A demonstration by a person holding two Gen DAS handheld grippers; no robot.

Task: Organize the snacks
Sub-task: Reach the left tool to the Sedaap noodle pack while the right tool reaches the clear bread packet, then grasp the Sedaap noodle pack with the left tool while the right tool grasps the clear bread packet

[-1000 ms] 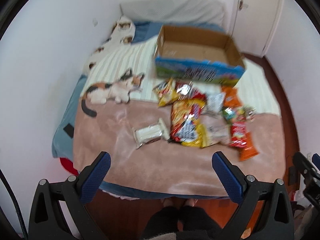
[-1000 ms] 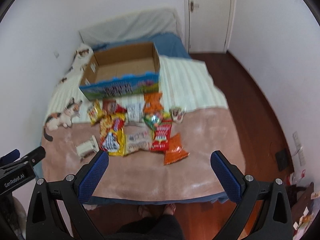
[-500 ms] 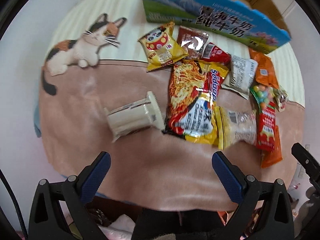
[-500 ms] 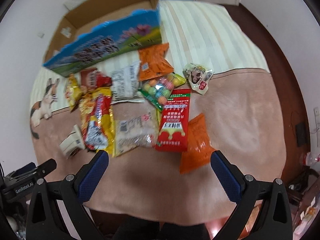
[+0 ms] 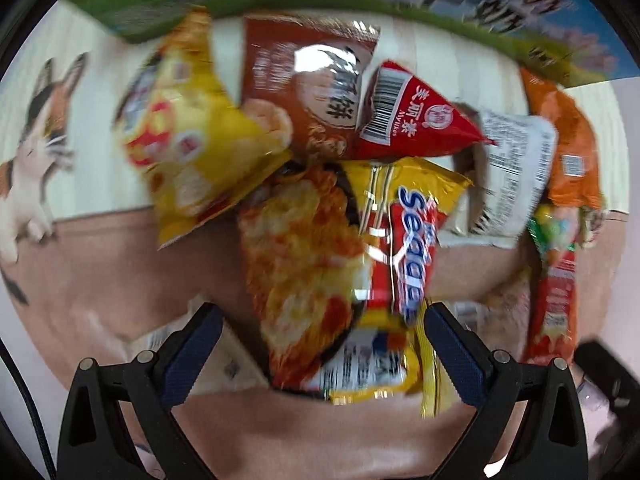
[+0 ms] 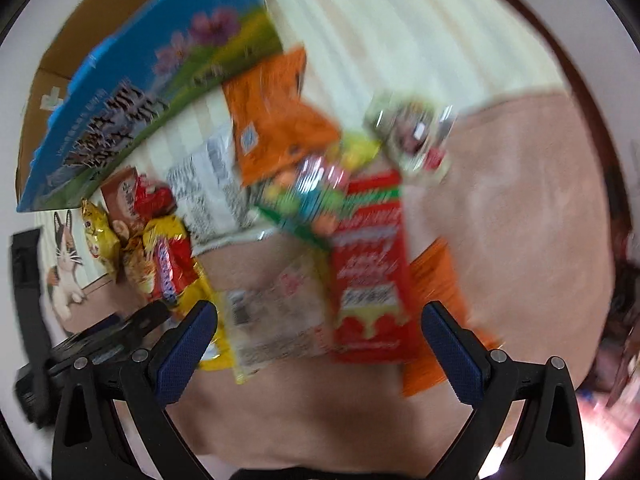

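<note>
Noodle packet (image 5: 320, 264) lengthwise between spread left fingers (image 5: 192, 344) (blurred).

Blurred noodle packet (image 5: 332, 276) between spread fingers (image 5: 192, 356).

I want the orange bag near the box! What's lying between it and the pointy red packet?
In the left wrist view, a white packet covered in small black print lies between the red packet and the orange bag.

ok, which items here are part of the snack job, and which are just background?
Job:
noodle packet
yellow snack bag
red sachet
orange packets
cardboard box
left gripper
right gripper

Background:
pink blanket
cat print
striped sheet
</note>
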